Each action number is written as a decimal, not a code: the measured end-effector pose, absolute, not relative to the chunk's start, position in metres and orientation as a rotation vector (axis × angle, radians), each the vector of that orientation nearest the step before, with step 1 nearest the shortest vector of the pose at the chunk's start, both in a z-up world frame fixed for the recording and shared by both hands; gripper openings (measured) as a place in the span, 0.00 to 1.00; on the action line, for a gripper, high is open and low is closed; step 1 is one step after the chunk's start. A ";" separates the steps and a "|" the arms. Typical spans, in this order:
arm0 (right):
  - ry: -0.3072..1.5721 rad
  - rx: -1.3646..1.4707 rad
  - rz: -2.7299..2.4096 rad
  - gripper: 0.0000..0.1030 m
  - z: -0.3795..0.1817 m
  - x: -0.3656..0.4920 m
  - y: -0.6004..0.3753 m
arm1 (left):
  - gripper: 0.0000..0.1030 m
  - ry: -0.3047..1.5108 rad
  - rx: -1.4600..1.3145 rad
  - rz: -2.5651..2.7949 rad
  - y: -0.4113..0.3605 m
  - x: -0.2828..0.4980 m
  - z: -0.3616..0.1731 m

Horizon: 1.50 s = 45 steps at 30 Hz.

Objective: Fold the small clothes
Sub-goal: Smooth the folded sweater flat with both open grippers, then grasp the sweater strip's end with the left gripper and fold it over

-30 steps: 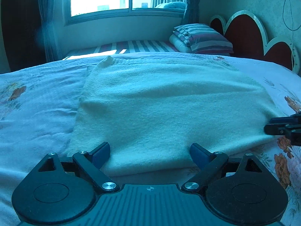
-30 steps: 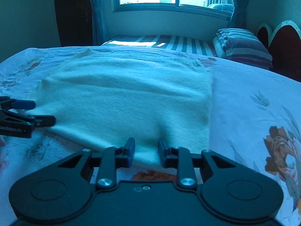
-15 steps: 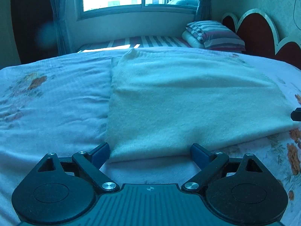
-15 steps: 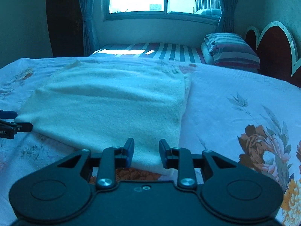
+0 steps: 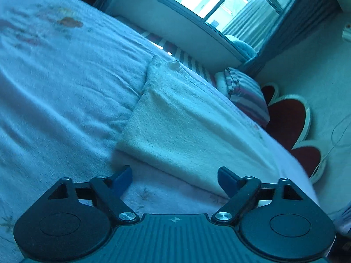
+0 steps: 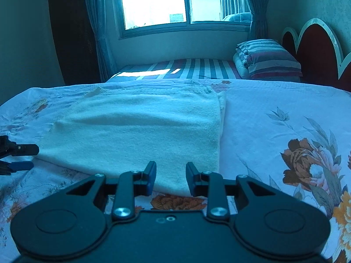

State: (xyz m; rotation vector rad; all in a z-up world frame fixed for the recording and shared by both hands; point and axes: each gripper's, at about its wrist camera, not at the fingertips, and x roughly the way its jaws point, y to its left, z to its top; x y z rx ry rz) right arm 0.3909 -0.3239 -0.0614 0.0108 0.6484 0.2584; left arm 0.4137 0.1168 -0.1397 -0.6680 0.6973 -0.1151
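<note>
Cream knit, a folded garment (image 6: 140, 135) lies flat on the floral bedspread (image 6: 274, 118), its ribbed hem toward the window (image 6: 175, 0). The right gripper (image 6: 170, 177) sits low at the garment's near edge, close to its right corner, jaws apart with the edge lying in the gap, nothing pinched. The left gripper (image 5: 175, 178), its view tilted, hangs just short of the garment's near left corner, jaws spread wide and empty; it also shows at the left border of the right wrist view. A striped pillow (image 6: 269, 59) rests by the scalloped headboard (image 6: 318, 50).
</note>
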 end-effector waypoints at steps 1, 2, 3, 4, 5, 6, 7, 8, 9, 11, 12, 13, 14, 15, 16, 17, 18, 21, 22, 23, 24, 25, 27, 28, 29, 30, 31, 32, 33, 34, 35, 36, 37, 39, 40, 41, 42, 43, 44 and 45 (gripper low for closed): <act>0.643 0.020 0.260 0.29 -0.060 0.392 -0.320 | 0.77 0.685 -0.749 -0.114 0.120 0.414 -0.145; 0.642 0.028 0.263 0.29 -0.060 0.393 -0.319 | 0.77 0.670 -0.832 -0.113 0.125 0.414 -0.152; 0.642 0.033 0.267 0.29 -0.061 0.395 -0.316 | 0.77 0.653 -0.907 -0.115 0.129 0.415 -0.158; 0.640 0.037 0.272 0.29 -0.061 0.397 -0.314 | 0.77 0.639 -0.954 -0.115 0.132 0.415 -0.163; 0.638 0.044 0.278 0.29 -0.061 0.399 -0.312 | 0.77 0.629 -0.970 -0.115 0.132 0.417 -0.165; 0.639 0.051 0.285 0.29 -0.061 0.403 -0.310 | 0.77 0.627 -0.962 -0.117 0.130 0.420 -0.167; 0.640 0.053 0.291 0.29 -0.061 0.406 -0.307 | 0.77 0.623 -0.951 -0.122 0.127 0.424 -0.168; 0.642 0.052 0.300 0.29 -0.062 0.411 -0.301 | 0.77 0.614 -0.947 -0.125 0.124 0.427 -0.169; 0.643 0.053 0.310 0.28 -0.062 0.417 -0.297 | 0.77 0.602 -0.948 -0.125 0.121 0.431 -0.171; 0.649 0.068 0.341 0.20 -0.062 0.430 -0.288 | 0.77 0.570 -0.961 -0.116 0.117 0.438 -0.174; 0.651 0.076 0.355 0.19 -0.062 0.438 -0.283 | 0.77 0.550 -0.969 -0.108 0.114 0.440 -0.175; 0.654 0.080 0.366 0.14 -0.063 0.447 -0.276 | 0.69 0.542 -0.966 -0.098 0.113 0.445 -0.177; 0.655 0.081 0.373 0.10 -0.063 0.455 -0.271 | 0.62 0.542 -0.962 -0.087 0.108 0.449 -0.179; 0.654 0.087 0.379 0.09 -0.063 0.463 -0.267 | 0.48 0.543 -0.972 -0.076 0.107 0.453 -0.184; 0.653 0.096 0.388 0.08 -0.065 0.471 -0.262 | 0.30 0.549 -0.994 -0.061 0.107 0.460 -0.189; 0.655 0.099 0.391 0.07 -0.065 0.478 -0.259 | 0.22 0.551 -1.017 -0.045 0.108 0.463 -0.195; 0.658 0.106 0.397 0.06 -0.067 0.485 -0.254 | 0.10 0.550 -1.048 -0.027 0.111 0.465 -0.201; 0.666 0.127 0.426 0.06 -0.071 0.500 -0.243 | 0.08 0.522 -1.061 -0.033 0.110 0.467 -0.205; 0.672 0.135 0.435 0.05 -0.073 0.505 -0.239 | 0.07 0.517 -1.048 -0.038 0.107 0.466 -0.205; 0.681 0.147 0.442 0.05 -0.076 0.509 -0.237 | 0.07 0.513 -1.045 -0.038 0.105 0.466 -0.206; 0.689 0.154 0.446 0.05 -0.079 0.511 -0.234 | 0.07 0.512 -1.045 -0.045 0.106 0.467 -0.206; 0.697 0.160 0.455 0.05 -0.082 0.514 -0.232 | 0.07 0.517 -1.045 -0.051 0.107 0.469 -0.206; 0.708 0.158 0.464 0.05 -0.088 0.517 -0.227 | 0.08 0.526 -1.042 -0.053 0.106 0.472 -0.205; 0.716 0.153 0.459 0.05 -0.091 0.520 -0.224 | 0.09 0.529 -1.029 -0.052 0.104 0.474 -0.204; 0.726 0.155 0.452 0.05 -0.094 0.522 -0.223 | 0.09 0.531 -1.015 -0.050 0.104 0.475 -0.203; 0.736 0.157 0.445 0.05 -0.097 0.523 -0.223 | 0.09 0.532 -1.008 -0.044 0.106 0.478 -0.203; 0.741 0.158 0.441 0.05 -0.099 0.523 -0.224 | 0.09 0.531 -1.009 -0.040 0.110 0.478 -0.203; 0.738 0.159 0.441 0.05 -0.098 0.523 -0.225 | 0.09 0.536 -1.008 -0.031 0.109 0.482 -0.201; 0.727 0.164 0.437 0.05 -0.096 0.522 -0.226 | 0.08 0.534 -1.010 -0.026 0.109 0.482 -0.201; 0.712 0.174 0.429 0.05 -0.093 0.520 -0.227 | 0.07 0.523 -1.006 -0.027 0.109 0.481 -0.199; 0.705 0.179 0.420 0.05 -0.092 0.521 -0.227 | 0.07 0.518 -0.985 -0.026 0.109 0.479 -0.197; 0.714 0.175 0.410 0.05 -0.094 0.522 -0.226 | 0.07 0.510 -0.972 -0.029 0.108 0.478 -0.196; 0.750 0.168 0.402 0.04 -0.099 0.526 -0.224 | 0.07 0.505 -0.971 -0.035 0.108 0.478 -0.196; 0.758 0.144 0.392 0.02 -0.105 0.528 -0.220 | 0.07 0.518 -0.954 -0.045 0.110 0.483 -0.195; 0.762 0.139 0.385 0.02 -0.103 0.527 -0.218 | 0.07 0.525 -0.948 -0.053 0.112 0.482 -0.195; 0.771 0.141 0.375 0.02 -0.102 0.528 -0.217 | 0.07 0.527 -0.948 -0.062 0.114 0.484 -0.195; 0.775 0.138 0.368 0.02 -0.102 0.528 -0.216 | 0.07 0.528 -0.952 -0.070 0.116 0.484 -0.195; 0.775 0.131 0.362 0.02 -0.102 0.528 -0.214 | 0.07 0.529 -0.960 -0.080 0.117 0.482 -0.197; 0.772 0.119 0.354 0.02 -0.102 0.527 -0.212 | 0.07 0.536 -0.962 -0.089 0.119 0.484 -0.197; 0.770 0.109 0.346 0.02 -0.102 0.526 -0.209 | 0.07 0.548 -0.964 -0.095 0.120 0.486 -0.197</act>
